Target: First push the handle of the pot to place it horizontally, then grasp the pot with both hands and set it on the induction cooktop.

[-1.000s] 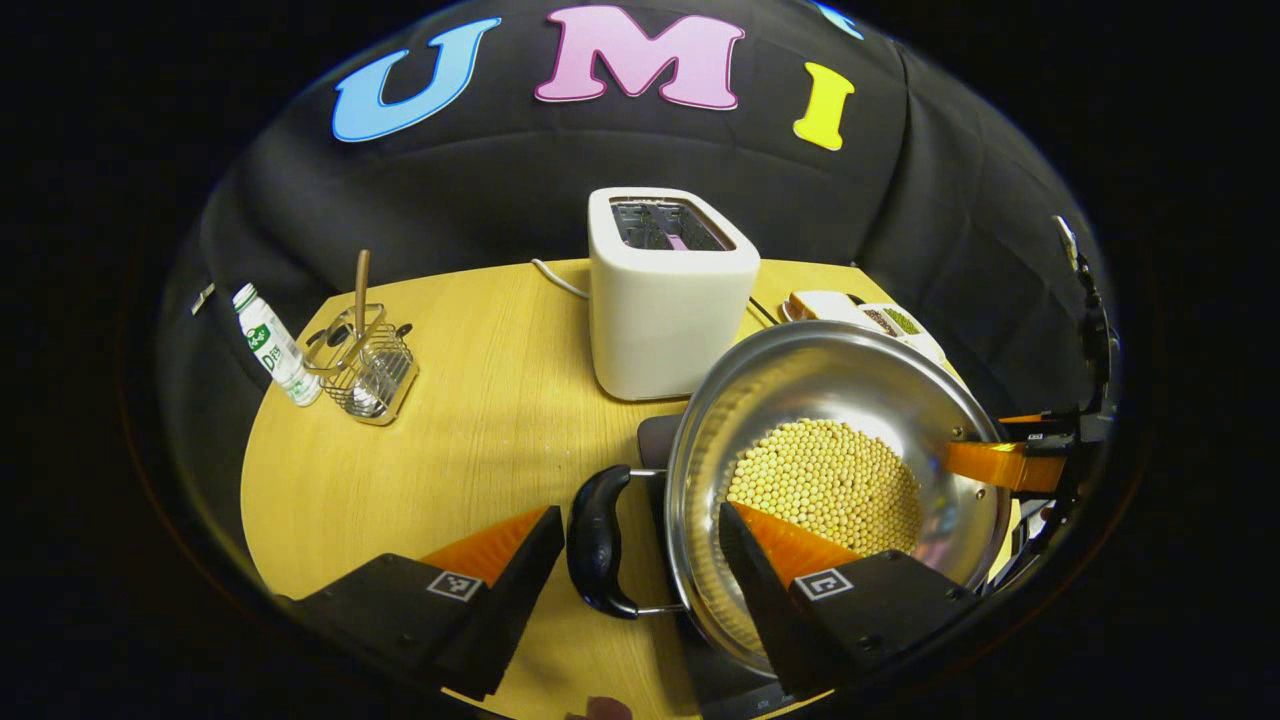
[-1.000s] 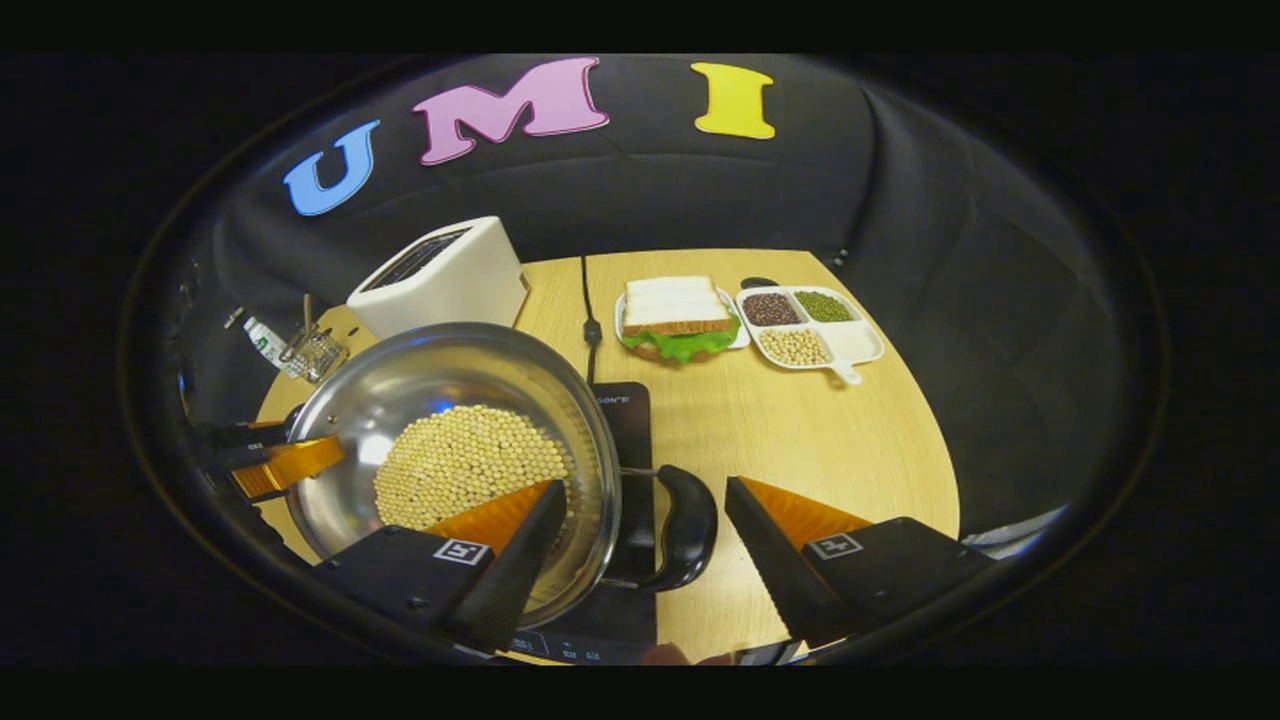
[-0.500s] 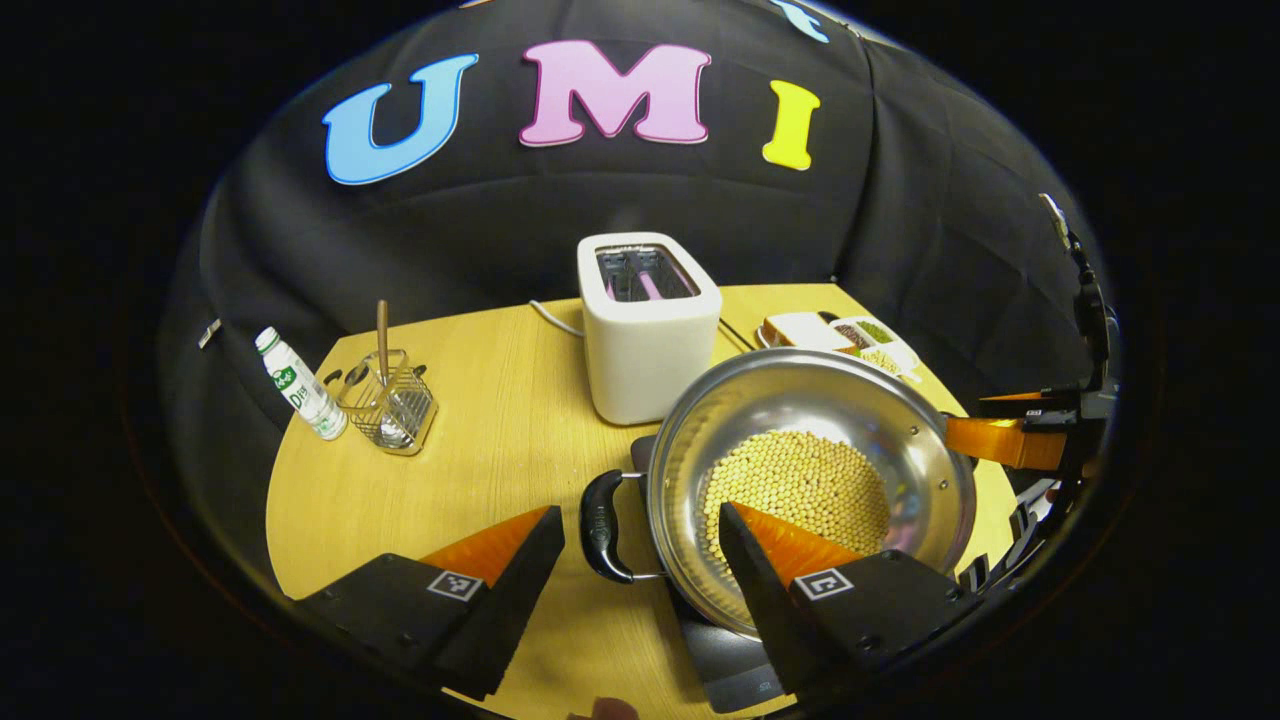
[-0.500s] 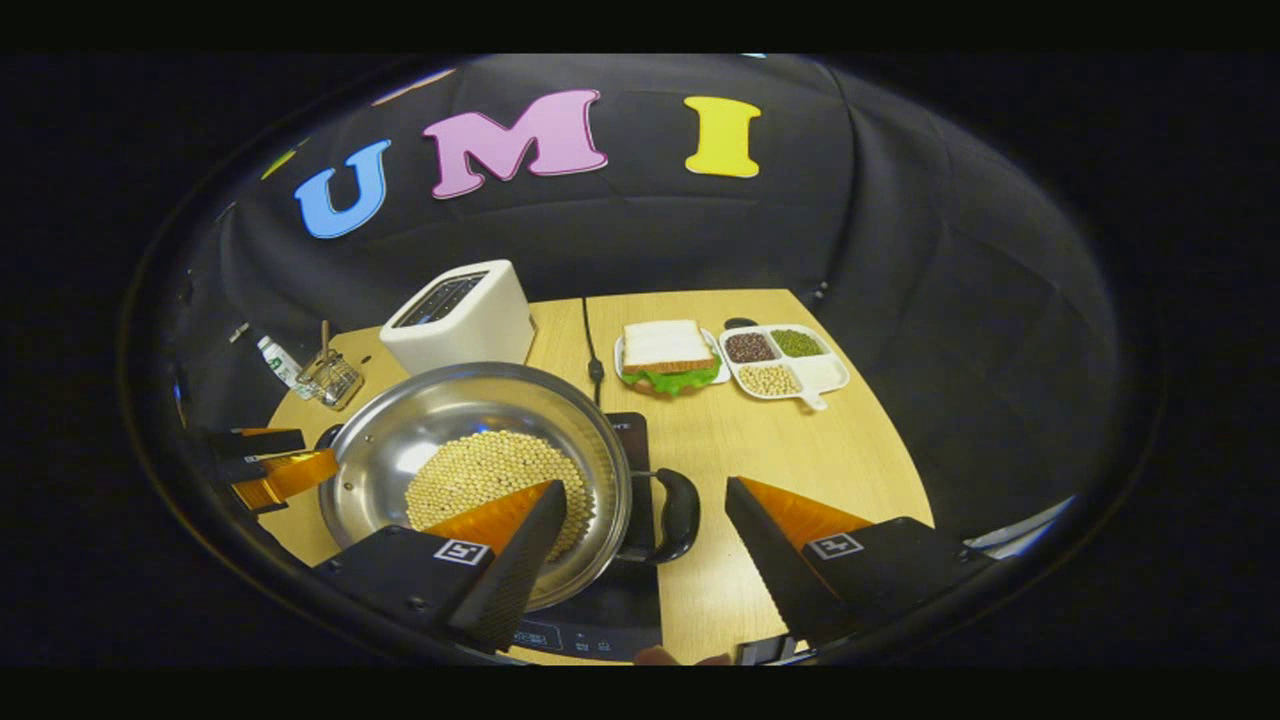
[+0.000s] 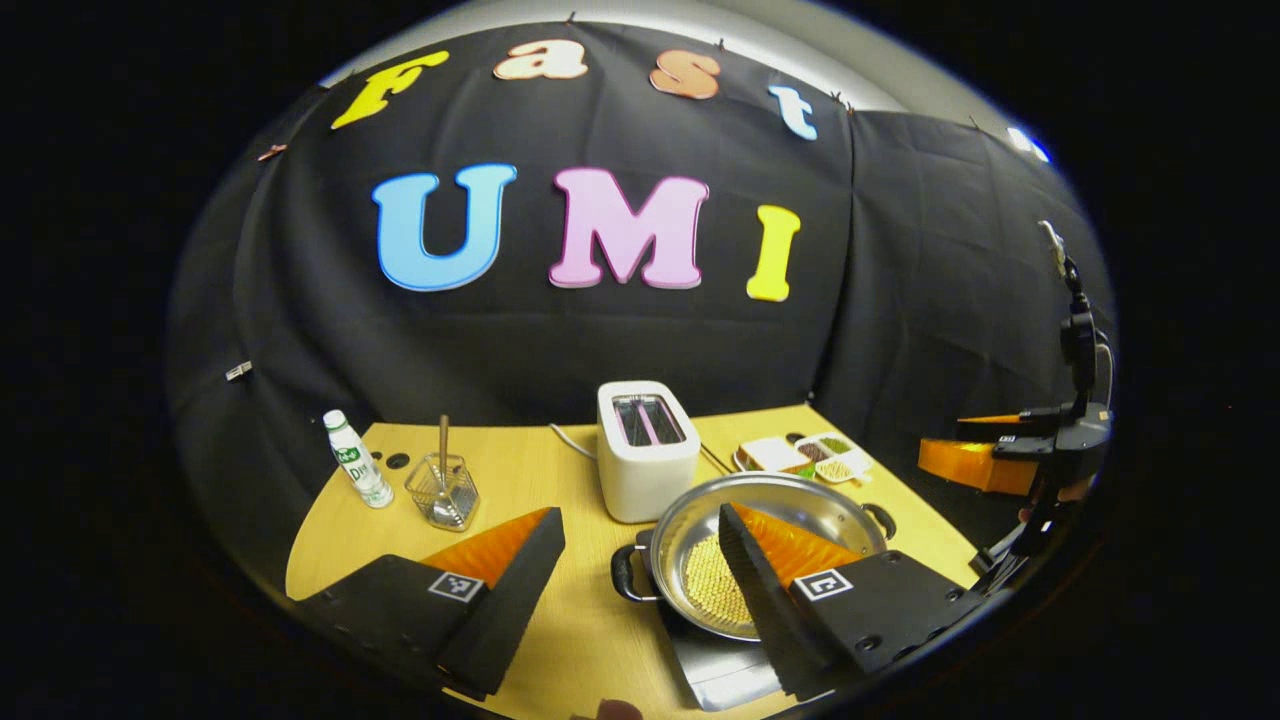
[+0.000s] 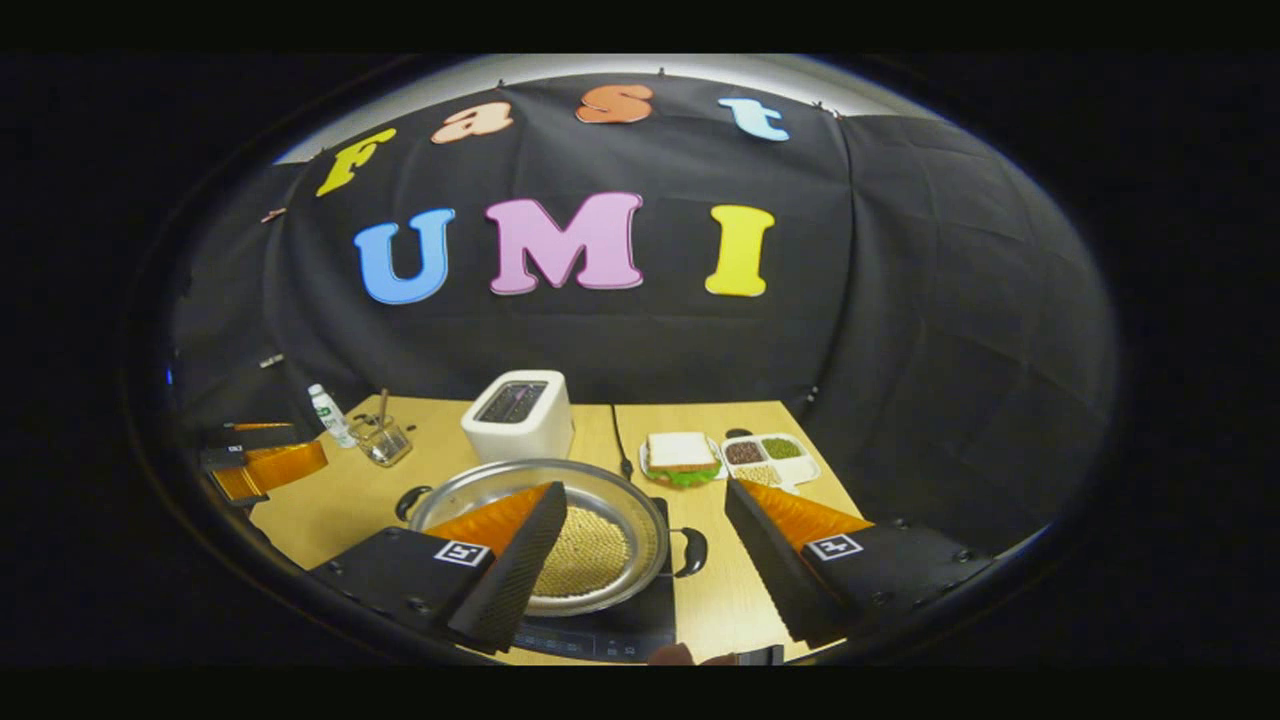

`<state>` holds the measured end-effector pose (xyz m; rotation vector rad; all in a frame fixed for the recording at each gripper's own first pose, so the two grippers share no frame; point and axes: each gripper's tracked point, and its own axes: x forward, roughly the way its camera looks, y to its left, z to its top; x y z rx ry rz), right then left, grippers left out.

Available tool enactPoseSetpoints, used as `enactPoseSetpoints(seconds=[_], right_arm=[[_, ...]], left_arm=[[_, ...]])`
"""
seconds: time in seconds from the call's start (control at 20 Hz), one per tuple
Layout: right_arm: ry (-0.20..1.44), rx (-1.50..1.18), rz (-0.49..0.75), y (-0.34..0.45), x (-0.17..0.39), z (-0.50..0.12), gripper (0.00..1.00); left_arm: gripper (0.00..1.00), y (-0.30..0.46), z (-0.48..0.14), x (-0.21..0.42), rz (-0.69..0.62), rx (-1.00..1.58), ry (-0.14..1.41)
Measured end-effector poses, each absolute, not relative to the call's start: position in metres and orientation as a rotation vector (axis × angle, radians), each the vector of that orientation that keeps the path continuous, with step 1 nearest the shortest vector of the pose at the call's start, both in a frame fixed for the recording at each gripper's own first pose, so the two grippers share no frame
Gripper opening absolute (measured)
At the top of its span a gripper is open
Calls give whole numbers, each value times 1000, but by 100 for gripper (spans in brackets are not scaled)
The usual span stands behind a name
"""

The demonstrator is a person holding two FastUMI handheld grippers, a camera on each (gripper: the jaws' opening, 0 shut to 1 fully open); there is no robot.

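The steel pot [image 5: 690, 545] holds yellow beans [image 5: 712, 592] and sits on the black induction cooktop [image 5: 720, 668] near the table's front edge. Its black side handles [image 5: 625, 572] point left and right. My left gripper [image 5: 640, 515] is open, raised above and back from the pot, with nothing between its fingers. In the right gripper view the pot [image 6: 620, 510] rests on the cooktop [image 6: 600, 632], one handle [image 6: 690, 550] on its right. My right gripper [image 6: 646, 487] is also open and holds nothing. The left gripper [image 6: 265, 465] hangs at the far left there, off the pot.
A white toaster [image 5: 645, 450] stands behind the pot, its cord running back. At the back left are a small bottle [image 5: 355, 470] and a wire holder [image 5: 443, 490]. A sandwich [image 6: 678, 455] and a divided tray of beans [image 6: 770, 455] lie at the back right.
Both grippers have drawn up and back from the pot, so it looks smaller. The handles that sat between the open fingers are now free, and the pot stays on the cooktop.
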<state>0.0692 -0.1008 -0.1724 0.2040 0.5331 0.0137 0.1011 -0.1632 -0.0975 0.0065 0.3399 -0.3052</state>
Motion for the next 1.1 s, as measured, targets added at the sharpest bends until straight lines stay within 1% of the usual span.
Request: enactPoseSetpoints(seconds=[0.15,0.35,0.5,0.65,0.8,0.9,1.1], right_arm=[[448,220,16,-90,65,-133,99],[337,245,17,-78,58,-85,99],[240,236,13,-71,47,-51,98],[164,196,-28,-72,33,-30,98],[136,161,-63,-70,18,-23,99],[120,131,-76,-67,7,-19,99],[102,103,-69,-54,-1,-13,98]], left_arm=[[97,-139,-58,90,-280,-20,259],[97,-105,-19,70,-234,17,150],[96,-91,-2,51,-206,-12,84],[96,-72,12,34,-171,-21,25],[96,-55,15,19,-134,-9,2],[96,-50,11,9,-133,-27,6],[96,-39,4,3,-128,-50,26]])
